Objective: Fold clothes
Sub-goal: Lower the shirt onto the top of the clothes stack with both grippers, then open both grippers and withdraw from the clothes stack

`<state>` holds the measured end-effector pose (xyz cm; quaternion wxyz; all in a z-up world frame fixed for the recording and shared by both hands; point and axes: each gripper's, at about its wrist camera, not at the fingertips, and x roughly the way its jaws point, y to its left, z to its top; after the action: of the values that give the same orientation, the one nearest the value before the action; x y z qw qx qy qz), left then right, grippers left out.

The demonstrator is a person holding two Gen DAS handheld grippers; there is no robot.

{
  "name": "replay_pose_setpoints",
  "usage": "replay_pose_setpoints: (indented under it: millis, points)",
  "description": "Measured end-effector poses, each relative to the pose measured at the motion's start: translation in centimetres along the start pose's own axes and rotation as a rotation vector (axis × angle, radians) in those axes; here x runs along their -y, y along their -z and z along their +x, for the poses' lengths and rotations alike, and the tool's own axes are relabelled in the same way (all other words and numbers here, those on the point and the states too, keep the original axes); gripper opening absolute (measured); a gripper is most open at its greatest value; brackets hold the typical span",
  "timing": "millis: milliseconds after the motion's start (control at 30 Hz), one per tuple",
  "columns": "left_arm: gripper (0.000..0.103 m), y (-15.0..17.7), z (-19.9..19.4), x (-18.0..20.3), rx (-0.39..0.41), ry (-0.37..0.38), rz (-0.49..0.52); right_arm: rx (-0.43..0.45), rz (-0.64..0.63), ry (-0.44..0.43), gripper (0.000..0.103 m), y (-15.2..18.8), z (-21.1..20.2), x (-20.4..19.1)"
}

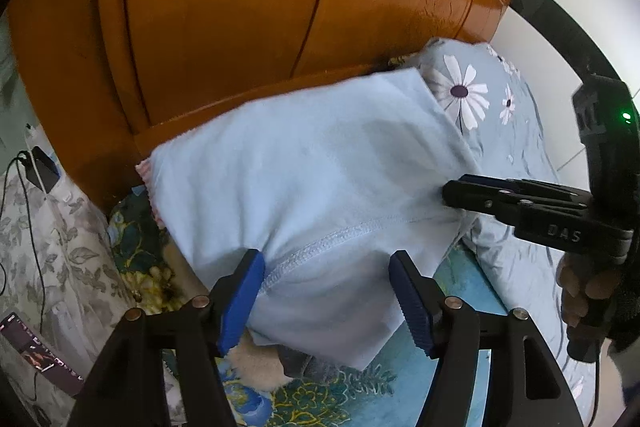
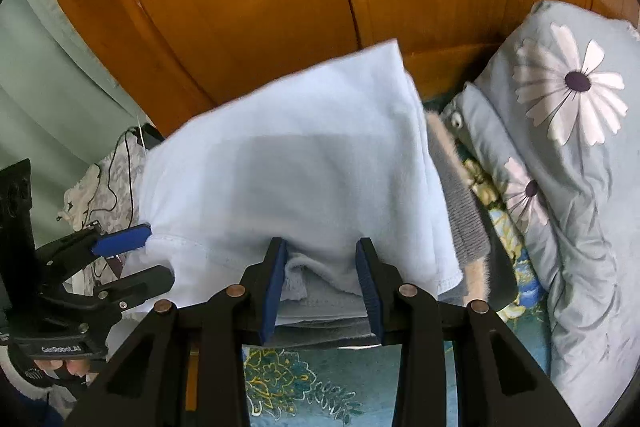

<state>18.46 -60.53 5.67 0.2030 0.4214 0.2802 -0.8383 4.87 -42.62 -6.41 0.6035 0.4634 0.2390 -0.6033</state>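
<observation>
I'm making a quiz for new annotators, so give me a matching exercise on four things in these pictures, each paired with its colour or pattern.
Things:
1. garment
2. headboard
3. pillow
4. gripper pads

Descriptions:
A. glossy orange-brown wood
B. dark blue, ribbed
C. plain pale blue cloth
D. grey-blue with white daisies

Pairs: 1-C, 2-A, 3-D, 4-B
</observation>
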Motion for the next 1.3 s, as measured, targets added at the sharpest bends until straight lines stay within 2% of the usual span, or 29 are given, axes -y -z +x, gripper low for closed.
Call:
replay_pose_setpoints:
  millis: [233, 300, 367, 467, 567, 667, 767, 933, 1000, 1033, 1100, 1200, 1300]
  points:
    - [0.071, 2.1, -2.7, 2.1, 0.046, 0.021, 0.022, 0.076, 0.021, 0.009, 0.037, 1.9, -4.1, -0.9]
    - [0.077, 3.0, -3.2, 3.0, 0.053, 0.035, 0.032, 0.086, 0.035, 0.009, 0.039, 3.0, -5.0, -0.9]
    - [0.081, 4.0, -3.5, 3.6, 0.049, 0.054, 0.025, 0.083, 0.05, 0.014, 0.046, 4.3, -5.5, -0.9]
    - [0.087, 5.6, -3.9, 4.4, 0.042, 0.088, 0.007, 0.062, 0.062, 0.031, 0.047, 6.3, -5.9, -0.8]
    - [0.103, 7.1, -4.3, 4.8, 0.052, 0.116, -0.015, 0.04, 0.071, 0.049, 0.049, 8.2, -6.1, -0.8]
    - [0.103, 8.4, -4.9, 5.3, 0.068, 0.13, -0.021, 0.022, 0.074, 0.066, 0.052, 9.8, -6.2, -0.7]
    - [0.103, 9.3, -4.8, 5.8, 0.06, 0.106, -0.013, 0.012, 0.086, 0.063, 0.062, 11.1, -6.1, -0.6]
    - [0.103, 10.8, -4.6, 6.2, 0.043, 0.071, -0.004, -0.004, 0.097, 0.072, 0.063, 12.6, -5.5, -0.6]
    - [0.103, 11.3, -4.3, 6.2, 0.031, 0.083, -0.01, -0.008, 0.098, 0.082, 0.065, 13.1, -5.2, -0.6]
    - [0.103, 11.5, -4.2, 6.3, 0.026, 0.072, -0.008, -0.01, 0.098, 0.084, 0.068, 13.3, -5.1, -0.6]
    - [0.103, 11.8, -3.9, 6.5, 0.012, 0.02, 0.008, -0.012, 0.099, 0.09, 0.082, 13.6, -4.8, -0.6]
    - [0.103, 12.1, -3.3, 6.8, -0.001, -0.07, 0.035, -0.02, 0.097, 0.091, 0.085, 14.1, -4.3, -0.7]
    - [0.103, 12.4, -3.1, 6.4, 0.001, -0.074, 0.025, -0.032, 0.09, 0.1, 0.087, 14.4, -3.8, -0.8]
